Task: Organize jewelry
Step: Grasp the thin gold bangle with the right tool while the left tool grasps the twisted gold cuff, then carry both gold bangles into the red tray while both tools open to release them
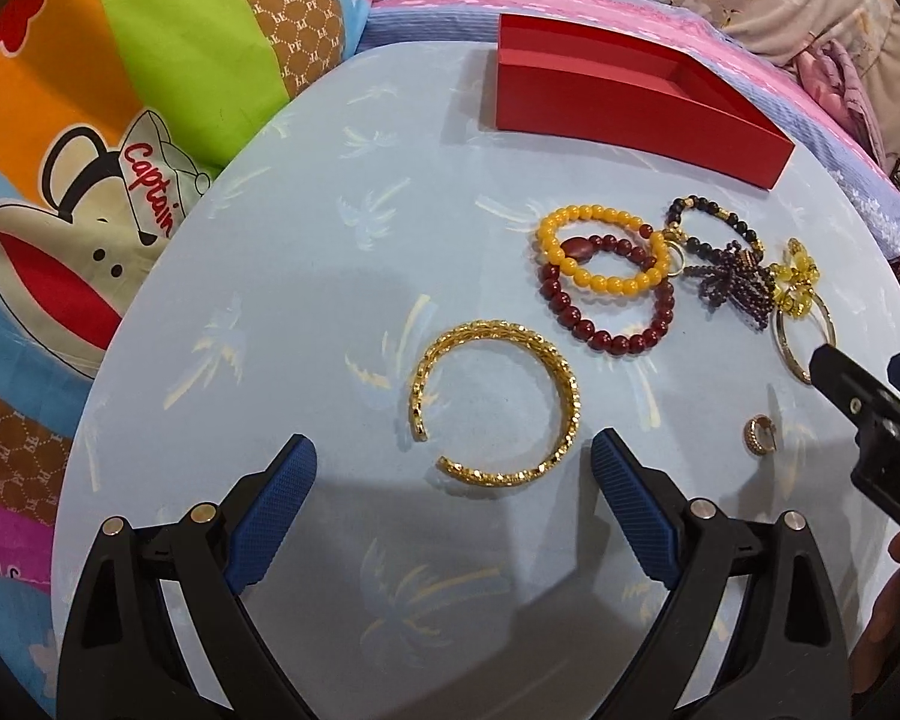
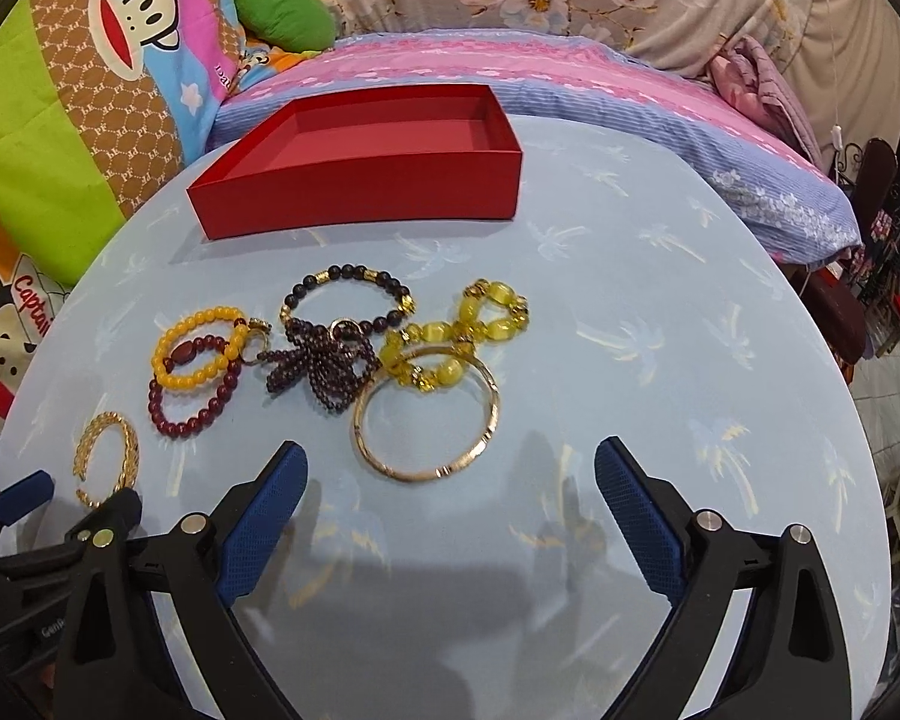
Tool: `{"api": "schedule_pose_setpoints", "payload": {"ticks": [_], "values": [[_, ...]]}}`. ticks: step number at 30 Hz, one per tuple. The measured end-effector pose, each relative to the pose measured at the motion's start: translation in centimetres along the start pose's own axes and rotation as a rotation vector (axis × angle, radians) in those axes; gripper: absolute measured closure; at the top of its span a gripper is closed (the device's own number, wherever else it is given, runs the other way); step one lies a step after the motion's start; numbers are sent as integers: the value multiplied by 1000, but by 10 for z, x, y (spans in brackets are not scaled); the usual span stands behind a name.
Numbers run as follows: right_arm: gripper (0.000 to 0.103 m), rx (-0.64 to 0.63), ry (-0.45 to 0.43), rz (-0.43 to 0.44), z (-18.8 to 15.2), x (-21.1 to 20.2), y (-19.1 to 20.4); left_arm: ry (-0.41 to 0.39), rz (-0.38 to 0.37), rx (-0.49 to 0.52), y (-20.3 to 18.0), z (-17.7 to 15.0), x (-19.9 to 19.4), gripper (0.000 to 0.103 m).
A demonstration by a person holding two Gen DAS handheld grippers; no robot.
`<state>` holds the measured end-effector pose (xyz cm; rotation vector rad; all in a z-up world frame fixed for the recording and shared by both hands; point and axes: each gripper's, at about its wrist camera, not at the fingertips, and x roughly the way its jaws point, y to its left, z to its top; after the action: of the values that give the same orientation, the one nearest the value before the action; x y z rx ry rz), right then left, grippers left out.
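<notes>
Two wide-open grippers over jewelry on a round tabletop.

The red box (image 2: 354,180) sits empty near the tabletop's (image 2: 630,276) far edge. The left gripper (image 1: 453,471) hangs jaws wide apart, holding nothing, the gold open cuff (image 1: 498,399) lying just ahead between its fingertips. The right gripper (image 2: 450,471), jaws likewise spread and empty, hovers near the thin gold bangle (image 2: 426,414) beside the bead bracelets (image 2: 198,372).

open tongs (image 2: 450,480) over bracelets (image 2: 330,360) before red box (image 2: 354,198).
</notes>
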<state>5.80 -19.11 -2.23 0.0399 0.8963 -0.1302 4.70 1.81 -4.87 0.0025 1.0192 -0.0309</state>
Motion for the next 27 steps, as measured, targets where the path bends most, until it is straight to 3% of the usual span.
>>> {"api": "schedule_pose_setpoints", "payload": {"ticks": [6, 12, 17, 27], "values": [[26, -9, 19, 11, 8, 17, 6, -5, -9, 1, -1, 5, 3, 16], [45, 0, 37, 22, 3, 25, 2, -21, -19, 19, -5, 9, 2, 29], [46, -4, 30, 34, 3, 24, 2, -27, -44, 34, -10, 13, 0, 50], [46, 54, 16, 78, 0, -2, -16, -49, -86, 33, -10, 11, -22, 50]]}}
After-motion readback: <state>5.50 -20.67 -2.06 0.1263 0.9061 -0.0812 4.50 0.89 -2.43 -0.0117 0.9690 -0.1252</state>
